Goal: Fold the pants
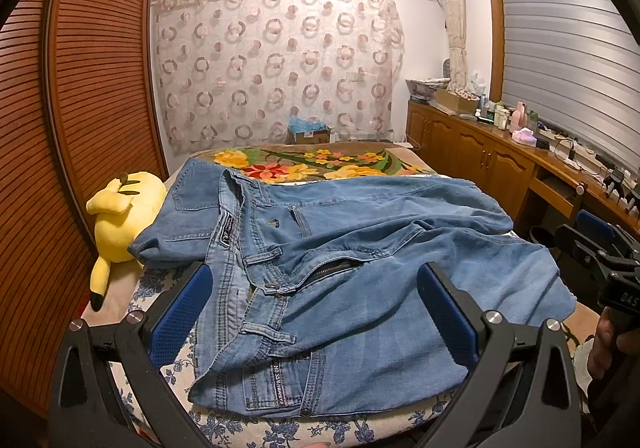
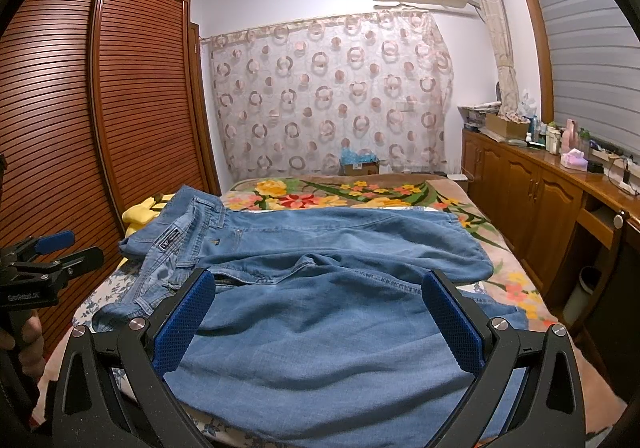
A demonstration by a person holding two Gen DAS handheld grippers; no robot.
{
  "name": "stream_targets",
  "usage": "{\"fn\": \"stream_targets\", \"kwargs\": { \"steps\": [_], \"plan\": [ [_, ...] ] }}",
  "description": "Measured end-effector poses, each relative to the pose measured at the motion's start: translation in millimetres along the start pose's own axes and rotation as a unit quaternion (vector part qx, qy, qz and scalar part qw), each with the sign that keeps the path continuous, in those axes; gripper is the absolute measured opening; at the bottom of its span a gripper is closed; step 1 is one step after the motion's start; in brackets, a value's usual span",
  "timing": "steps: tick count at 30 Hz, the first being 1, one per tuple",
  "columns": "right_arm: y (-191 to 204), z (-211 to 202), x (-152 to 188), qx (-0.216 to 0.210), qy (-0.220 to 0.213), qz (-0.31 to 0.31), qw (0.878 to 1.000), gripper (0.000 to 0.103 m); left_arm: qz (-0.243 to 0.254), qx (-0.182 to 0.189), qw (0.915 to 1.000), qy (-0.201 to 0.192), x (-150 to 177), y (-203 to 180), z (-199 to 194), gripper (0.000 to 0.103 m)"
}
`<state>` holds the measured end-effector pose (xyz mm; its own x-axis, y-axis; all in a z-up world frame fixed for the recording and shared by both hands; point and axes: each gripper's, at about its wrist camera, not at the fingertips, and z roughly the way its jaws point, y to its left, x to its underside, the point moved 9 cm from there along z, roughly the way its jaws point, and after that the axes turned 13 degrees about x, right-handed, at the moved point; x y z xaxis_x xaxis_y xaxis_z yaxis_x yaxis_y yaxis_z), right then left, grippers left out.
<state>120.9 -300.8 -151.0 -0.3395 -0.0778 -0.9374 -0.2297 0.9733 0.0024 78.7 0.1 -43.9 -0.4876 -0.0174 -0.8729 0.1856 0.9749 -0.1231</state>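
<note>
Light blue denim pants (image 1: 352, 272) lie rumpled across the bed, waistband and open zip toward the left, legs running to the right. In the left wrist view my left gripper (image 1: 316, 280) hovers open over the waistband and fly, its blue pads wide apart with nothing held. The right gripper (image 1: 608, 252) shows at the right edge, held by a hand. In the right wrist view the pants (image 2: 320, 312) spread below my right gripper (image 2: 320, 288), which stands open above the near leg fabric. The left gripper (image 2: 52, 248) appears at the left edge.
A yellow plush toy (image 1: 120, 216) lies at the bed's left edge by the slatted wardrobe (image 1: 60, 128). A floral blanket (image 1: 312, 164) covers the far bed. Wooden cabinets (image 1: 500, 156) with clutter line the right wall. A cardboard box (image 1: 310, 134) stands behind the bed.
</note>
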Motion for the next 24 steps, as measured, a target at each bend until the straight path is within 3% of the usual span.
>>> {"fn": "stream_targets", "kwargs": {
  "steps": [24],
  "plan": [
    [-1.0,-2.7,-0.9,0.0,-0.003,0.0,1.0,0.103,0.001,0.001,1.0,-0.002,-0.4,-0.1,-0.2,0.102]
  ]
}}
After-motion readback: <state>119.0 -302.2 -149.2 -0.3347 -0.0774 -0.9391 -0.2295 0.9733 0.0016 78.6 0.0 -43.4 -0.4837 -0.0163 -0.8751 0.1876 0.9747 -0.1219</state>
